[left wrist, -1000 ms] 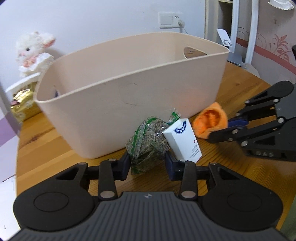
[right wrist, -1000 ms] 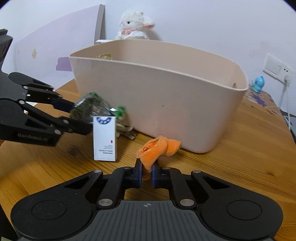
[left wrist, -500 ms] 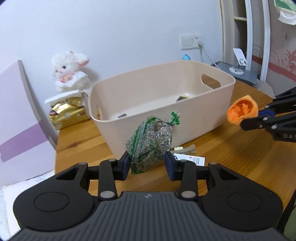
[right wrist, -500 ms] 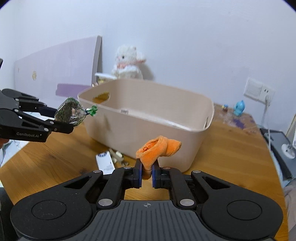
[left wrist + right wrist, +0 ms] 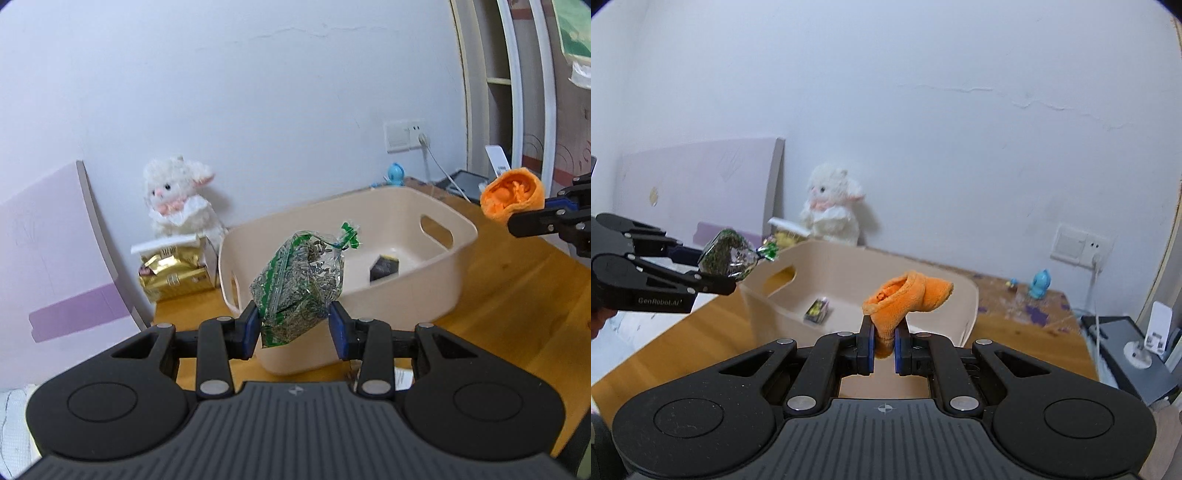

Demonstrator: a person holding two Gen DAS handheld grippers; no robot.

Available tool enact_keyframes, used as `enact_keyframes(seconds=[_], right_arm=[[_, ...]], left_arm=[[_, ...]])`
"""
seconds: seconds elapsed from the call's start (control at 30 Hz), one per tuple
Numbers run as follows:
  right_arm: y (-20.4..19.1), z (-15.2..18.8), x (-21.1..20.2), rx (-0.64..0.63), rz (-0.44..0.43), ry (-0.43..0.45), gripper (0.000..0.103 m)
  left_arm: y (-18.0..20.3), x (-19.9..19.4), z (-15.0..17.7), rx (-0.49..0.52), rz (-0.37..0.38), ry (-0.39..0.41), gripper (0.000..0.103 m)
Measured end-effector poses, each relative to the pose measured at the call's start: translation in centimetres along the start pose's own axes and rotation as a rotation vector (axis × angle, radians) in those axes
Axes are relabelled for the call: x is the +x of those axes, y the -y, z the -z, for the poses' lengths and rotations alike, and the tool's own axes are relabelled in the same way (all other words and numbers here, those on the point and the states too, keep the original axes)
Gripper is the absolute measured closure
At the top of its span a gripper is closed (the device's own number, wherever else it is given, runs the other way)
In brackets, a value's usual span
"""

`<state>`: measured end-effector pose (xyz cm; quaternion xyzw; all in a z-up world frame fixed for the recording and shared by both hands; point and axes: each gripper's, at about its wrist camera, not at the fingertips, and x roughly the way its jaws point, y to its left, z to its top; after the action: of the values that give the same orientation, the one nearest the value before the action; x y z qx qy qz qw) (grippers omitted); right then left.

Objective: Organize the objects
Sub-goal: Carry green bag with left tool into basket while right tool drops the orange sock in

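Left fingers (image 5: 294, 328) pinch the crinkly seed bag (image 5: 300, 285) by its bottom; it may slip short of the bin (image 5: 458, 229) ahead; right fingers (image 5: 884, 350) clamp the orange cloth (image 5: 905, 295) firmly.

Wooden table (image 5: 524, 295), beige bin (image 5: 388, 299), gold packet (image 5: 173, 277), blue figurine (image 5: 1039, 284)

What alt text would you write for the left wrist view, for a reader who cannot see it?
The left gripper holds a clear bag of seeds above a beige tub on a wooden table. At right, the right gripper holds an orange cloth.
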<state>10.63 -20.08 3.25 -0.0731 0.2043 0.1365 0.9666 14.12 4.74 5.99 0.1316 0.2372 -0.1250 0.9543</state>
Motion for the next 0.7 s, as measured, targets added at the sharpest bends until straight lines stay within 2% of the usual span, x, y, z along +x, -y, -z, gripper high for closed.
enact_keyframes(seconds=[0.13, 0.37, 0.47, 0.7], right_arm=[[1.2, -1.0, 1.4, 0.019, 0.025, 0.011, 0.094], [2.8, -1.6, 5.3, 0.043, 0.054, -0.017, 0.094], [3.1, -1.4, 7.4, 0.045, 0.051, -0.044, 0.094], [2.9, -0.7, 12.5, 0.027, 0.035, -0.139, 0.094]], left_arm=[[0.1, 1.1, -1.5, -0.007, -0.018, 0.001, 0.061], [-0.2, 5.9, -3.5, -0.081, -0.054, -0.097, 0.061], [-0.6, 8.2, -4.0, -0.125, -0.057, -0.139, 0.061], [-0.2, 13.1, -4.4, -0.120, -0.060, -0.212, 0.061]])
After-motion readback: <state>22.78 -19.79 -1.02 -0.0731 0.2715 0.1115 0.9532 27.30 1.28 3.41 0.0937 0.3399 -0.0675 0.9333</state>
